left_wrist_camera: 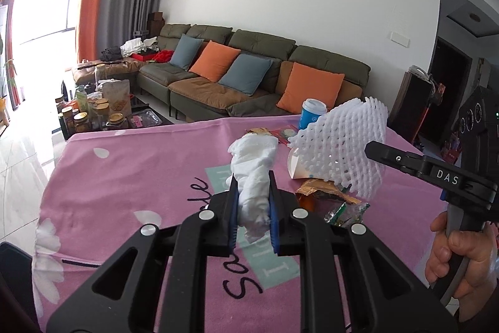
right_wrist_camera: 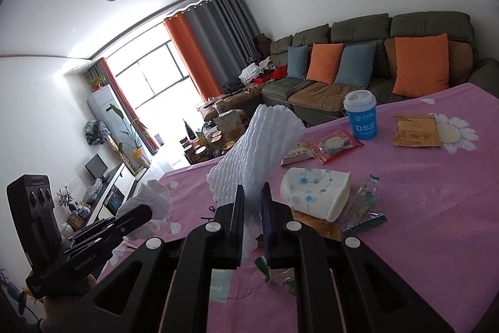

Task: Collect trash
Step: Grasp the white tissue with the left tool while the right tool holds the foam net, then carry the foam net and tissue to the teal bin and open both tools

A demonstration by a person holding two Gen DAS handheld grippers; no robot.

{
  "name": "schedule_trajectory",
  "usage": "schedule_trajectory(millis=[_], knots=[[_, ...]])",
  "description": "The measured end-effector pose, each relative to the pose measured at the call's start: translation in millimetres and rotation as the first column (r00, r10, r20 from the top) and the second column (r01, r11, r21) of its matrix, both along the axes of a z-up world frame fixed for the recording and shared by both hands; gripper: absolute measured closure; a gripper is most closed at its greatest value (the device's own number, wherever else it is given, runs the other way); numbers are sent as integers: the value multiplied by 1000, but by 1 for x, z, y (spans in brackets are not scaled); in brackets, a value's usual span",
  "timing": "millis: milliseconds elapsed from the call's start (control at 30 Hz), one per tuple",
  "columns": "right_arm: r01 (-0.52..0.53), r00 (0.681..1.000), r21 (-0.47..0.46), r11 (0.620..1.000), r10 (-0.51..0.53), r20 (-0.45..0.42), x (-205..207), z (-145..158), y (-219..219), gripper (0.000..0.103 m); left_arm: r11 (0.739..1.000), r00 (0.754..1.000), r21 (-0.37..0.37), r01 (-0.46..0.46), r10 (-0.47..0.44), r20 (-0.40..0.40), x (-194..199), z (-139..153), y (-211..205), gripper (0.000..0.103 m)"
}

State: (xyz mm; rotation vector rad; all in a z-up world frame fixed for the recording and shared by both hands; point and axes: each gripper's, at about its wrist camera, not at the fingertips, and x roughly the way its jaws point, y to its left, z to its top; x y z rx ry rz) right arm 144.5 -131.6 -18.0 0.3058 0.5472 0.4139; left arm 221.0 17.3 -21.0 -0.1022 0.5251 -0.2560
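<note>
My left gripper (left_wrist_camera: 253, 181) is shut on a crumpled white tissue (left_wrist_camera: 254, 167), held up above the pink tablecloth (left_wrist_camera: 124, 177). In the right wrist view the same tissue (right_wrist_camera: 154, 202) sticks out of the left gripper (right_wrist_camera: 142, 213) at the lower left. My right gripper (right_wrist_camera: 252, 192) is shut on a white foam fruit net (right_wrist_camera: 259, 142), also lifted off the table; in the left wrist view the net (left_wrist_camera: 343, 142) hangs from the right gripper (left_wrist_camera: 372, 150). On the cloth lie a tipped paper cup (right_wrist_camera: 315, 195), several snack wrappers (right_wrist_camera: 363, 208), a red packet (right_wrist_camera: 335, 145) and a brown sachet (right_wrist_camera: 416, 130).
A blue lidded cup (right_wrist_camera: 360, 119) stands upright near the table's far edge. Behind the table is a green sofa (left_wrist_camera: 265, 77) with orange and blue cushions. A low table crowded with jars (left_wrist_camera: 93, 111) stands left of the sofa. A hand (left_wrist_camera: 449, 258) grips the right handle.
</note>
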Motion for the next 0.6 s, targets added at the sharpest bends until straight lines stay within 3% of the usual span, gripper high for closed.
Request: schedule_trajectory(millis=[333, 600], knots=[[-151, 987, -81, 985, 155, 50, -29, 15, 64, 94, 991, 989, 19, -133, 132, 61, -90, 18, 52, 87], [-284, 955, -116, 952, 292, 60, -49, 20, 124, 94, 965, 962, 19, -263, 261, 85, -152, 29, 96, 87]])
